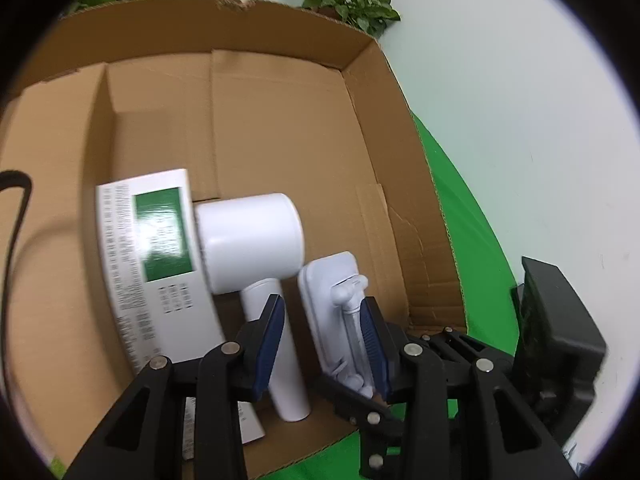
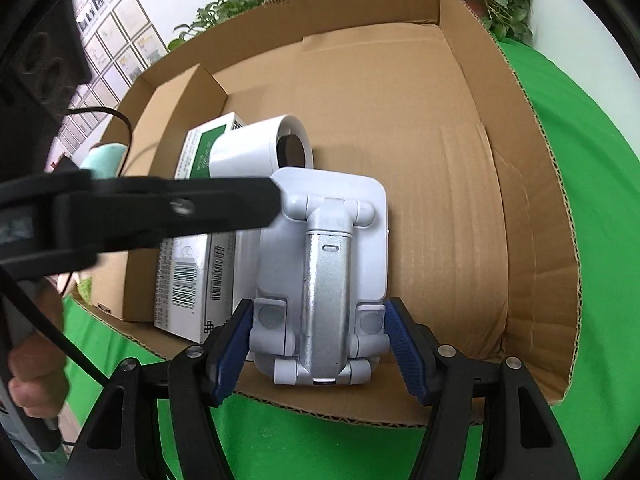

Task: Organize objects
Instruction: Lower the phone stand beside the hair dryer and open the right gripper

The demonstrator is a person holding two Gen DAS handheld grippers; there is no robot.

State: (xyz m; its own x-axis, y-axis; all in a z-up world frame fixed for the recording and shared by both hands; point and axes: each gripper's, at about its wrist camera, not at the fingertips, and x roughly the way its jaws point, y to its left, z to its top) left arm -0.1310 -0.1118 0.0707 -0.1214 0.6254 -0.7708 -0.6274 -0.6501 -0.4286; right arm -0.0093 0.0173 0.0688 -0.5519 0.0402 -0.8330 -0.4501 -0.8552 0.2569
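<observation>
Box (image 2: 460,184) holds carton (image 2: 188,280), dryer (image 2: 256,148); right gripper (image 2: 318,340) pinches stand (image 2: 324,272) there; left gripper (image 1: 324,344) spread, empty.

The cardboard box (image 2: 472,184) is plain brown corrugated board, matt, with a fluted raw edge and creased walls. The hair dryer (image 1: 256,240) is smooth white plastic with a soft sheen. At its three o'clock, the phone stand (image 2: 324,280) is pale matt plastic with a brushed, silvery metal arm. The printed carton (image 1: 160,256) is glossy paperboard. Green cloth (image 2: 592,240) covers the desk, matt and slightly wrinkled. Blue ribbed pads (image 2: 404,344) line black matt plastic jaws.
</observation>
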